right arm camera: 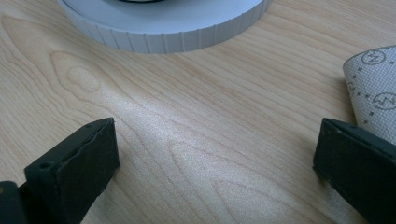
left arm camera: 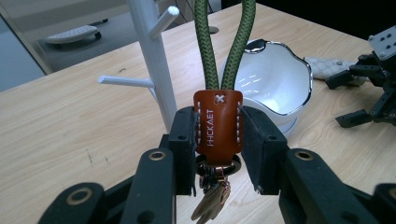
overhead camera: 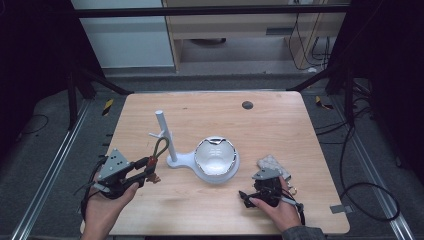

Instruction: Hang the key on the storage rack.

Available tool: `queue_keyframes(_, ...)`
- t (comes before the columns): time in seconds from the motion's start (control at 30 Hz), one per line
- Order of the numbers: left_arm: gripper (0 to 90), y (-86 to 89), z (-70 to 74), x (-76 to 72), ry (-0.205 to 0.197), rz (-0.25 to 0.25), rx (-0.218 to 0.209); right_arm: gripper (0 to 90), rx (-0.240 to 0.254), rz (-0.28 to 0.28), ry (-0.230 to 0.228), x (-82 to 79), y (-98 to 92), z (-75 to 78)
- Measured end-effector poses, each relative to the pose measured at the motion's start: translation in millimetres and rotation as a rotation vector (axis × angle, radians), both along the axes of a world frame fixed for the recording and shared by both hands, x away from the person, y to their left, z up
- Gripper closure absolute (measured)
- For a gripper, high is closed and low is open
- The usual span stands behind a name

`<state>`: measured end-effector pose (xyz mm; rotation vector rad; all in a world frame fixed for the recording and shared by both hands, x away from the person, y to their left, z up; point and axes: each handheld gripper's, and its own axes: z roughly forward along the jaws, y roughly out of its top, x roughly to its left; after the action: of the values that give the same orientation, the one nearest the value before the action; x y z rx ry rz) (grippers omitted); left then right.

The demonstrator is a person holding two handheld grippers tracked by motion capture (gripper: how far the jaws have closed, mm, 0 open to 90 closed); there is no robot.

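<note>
Leather tab: we have the left tool [left arm camera: 218, 140] clamped on the brown leather tab [left arm camera: 218, 123] of the key strap, one jaw on each stitched edge, so the strap cannot twist in the grip.
Cord loop: the green cord loop [left arm camera: 226, 42] stands up and forward from the jaws, held open and free; we judge this is so it can be dropped over a peg.
Keys: the keys [left arm camera: 210, 205] hang below the jaws on their ring, clear of the bench [overhead camera: 280, 125], so their weight keeps the strap straight.
Peg stand: the white peg stand [left arm camera: 152, 70] rises just ahead and slightly left of the left tool, its upper peg [left arm camera: 164, 19] angled up toward the loop and its side peg [left arm camera: 125, 81] pointing away to the left.
Dish: the white dish [left arm camera: 268, 81] with its shiny rim sits on the stand's base, ahead and to the right of the held strap.
Right tool: our right tool [right arm camera: 215, 158] rests low over the bench with its jaws wide apart and nothing between them, parked out of the way.
Cloth: a patterned cloth [right arm camera: 373, 88] lies just beyond its right jaw; the ribbed base [right arm camera: 163, 23] of the stand lies well ahead.
Next move, as we judge it: lift the loop over the upper peg, minding the dish.
</note>
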<state>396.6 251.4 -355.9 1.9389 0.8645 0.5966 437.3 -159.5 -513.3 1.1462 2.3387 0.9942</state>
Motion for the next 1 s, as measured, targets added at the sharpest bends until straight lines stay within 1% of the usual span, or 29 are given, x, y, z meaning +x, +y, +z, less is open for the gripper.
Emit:
queue_keyframes(0.8, 65.7, -4.0, 16.1, -2.1, -0.034, -0.007, -0.015, 0.3, 0.001, 0.000, 0.000, -0.1, 0.0, 0.0)
queue_keyframes(1.0, 65.7, -2.1, 16.9, -1.8, -0.038, 0.001, -0.024, 0.3, 0.000, 0.000, 0.000, 0.0, 0.0, 0.0)
